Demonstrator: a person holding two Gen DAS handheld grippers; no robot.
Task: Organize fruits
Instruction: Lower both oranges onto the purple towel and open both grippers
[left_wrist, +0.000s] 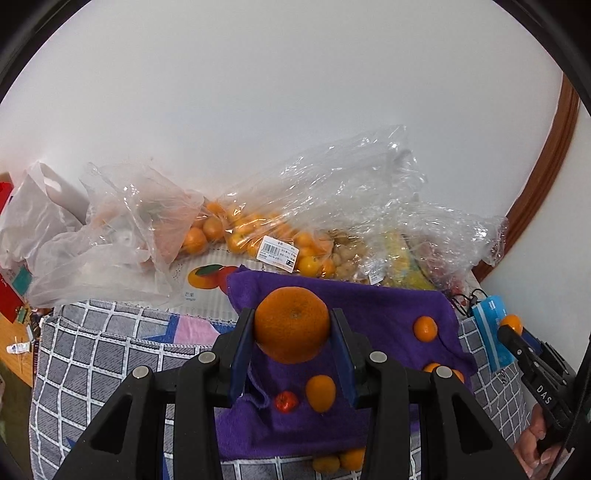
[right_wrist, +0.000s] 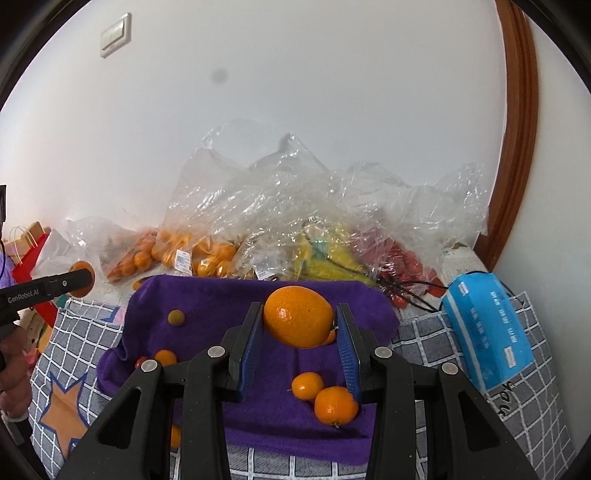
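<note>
Left wrist view: left gripper (left_wrist: 291, 325) clamped on an orange (left_wrist: 291, 323), held above the purple towel (left_wrist: 384, 306). Right wrist view: right gripper (right_wrist: 300, 321) likewise grips a second orange (right_wrist: 297, 315) over the same towel, small citrus (right_wrist: 335, 405) scattered below. Step looks like carrying both fruits to placement; next calls for lowering onto bare cloth beside like fruit, then releasing.

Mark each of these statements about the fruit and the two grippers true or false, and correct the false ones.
1. The left gripper holds an orange. True.
2. The right gripper is empty. False: it grips an orange too.
3. Loose small fruits lie on a purple towel. True.
4. The blue pack lies on the towel. False: it lies beside it, on the checked cloth.
</note>
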